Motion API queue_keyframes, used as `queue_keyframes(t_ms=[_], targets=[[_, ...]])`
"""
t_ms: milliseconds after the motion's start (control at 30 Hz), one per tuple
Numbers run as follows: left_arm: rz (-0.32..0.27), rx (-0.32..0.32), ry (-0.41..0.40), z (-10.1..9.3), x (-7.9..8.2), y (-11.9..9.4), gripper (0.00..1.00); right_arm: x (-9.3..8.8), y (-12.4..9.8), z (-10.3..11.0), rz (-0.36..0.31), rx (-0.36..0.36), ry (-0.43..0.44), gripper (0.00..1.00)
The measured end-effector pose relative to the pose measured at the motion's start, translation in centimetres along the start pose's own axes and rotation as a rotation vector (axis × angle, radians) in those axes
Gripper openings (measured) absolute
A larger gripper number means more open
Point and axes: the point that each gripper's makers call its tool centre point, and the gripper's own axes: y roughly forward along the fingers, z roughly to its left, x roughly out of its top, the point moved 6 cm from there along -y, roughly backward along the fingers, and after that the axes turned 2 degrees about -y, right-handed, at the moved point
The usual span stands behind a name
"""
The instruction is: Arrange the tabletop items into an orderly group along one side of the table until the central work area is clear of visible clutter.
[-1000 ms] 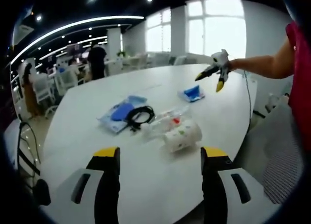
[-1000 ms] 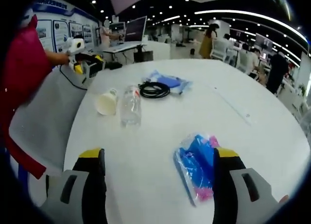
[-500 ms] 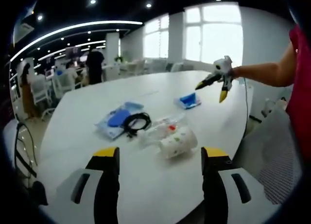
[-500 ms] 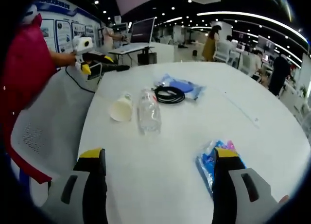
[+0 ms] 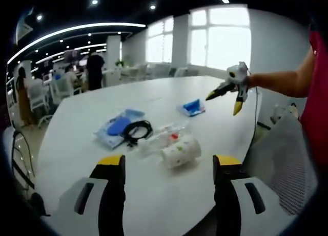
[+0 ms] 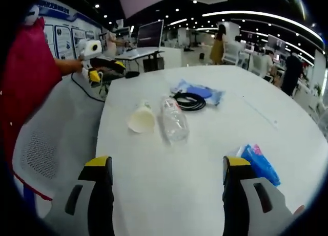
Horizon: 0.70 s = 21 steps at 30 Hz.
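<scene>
A paper cup (image 5: 180,150) lies on its side on the white table (image 5: 92,108), beside a clear plastic bottle (image 5: 160,137) that also lies flat. Behind them a black cable coil (image 5: 136,130) rests on a blue packet (image 5: 116,127). A second blue packet (image 5: 192,107) lies further off. My left gripper (image 5: 169,161) is open, short of the cup. My right gripper (image 5: 224,103) hovers open over the table's far edge. In the right gripper view, my right gripper (image 6: 167,165) is open and holds nothing. Ahead lie the cup (image 6: 142,118), bottle (image 6: 174,124), cable (image 6: 189,100) and packets (image 6: 201,91) (image 6: 260,163). The left gripper (image 6: 106,71) shows at upper left.
A grey mesh chair (image 6: 51,138) stands at the table's edge, also visible as the chair (image 5: 279,154) under the person's arm. The person in red (image 6: 25,77) holds both grippers. Other people, desks and screens stand far behind. Bare table lies in front of my right gripper.
Both cameras have shifted; in the right gripper view the near blue packet has slid to the right edge. The things on the table lie where they were. Both grippers stay open.
</scene>
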Motion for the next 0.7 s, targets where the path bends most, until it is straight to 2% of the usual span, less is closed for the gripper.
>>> queue_keyframes(t_ms=[200, 433, 700], targets=[[-0.018, -0.023, 0.008, -0.4, 0.3, -0.1, 0.67, 0.3, 0.4, 2.2, -0.020, -0.006, 0.019, 0.88], [-0.016, -0.055, 0.063, -1.2, 0.3, -0.3, 0.67, 0.6, 1.3, 5.3, -0.024, -0.009, 0.034, 0.87], [-0.041, -0.093, 0.066, -1.8, 0.7, -0.4, 0.67, 0.6, 2.1, 8.3, -0.026, -0.026, 0.059, 0.85]])
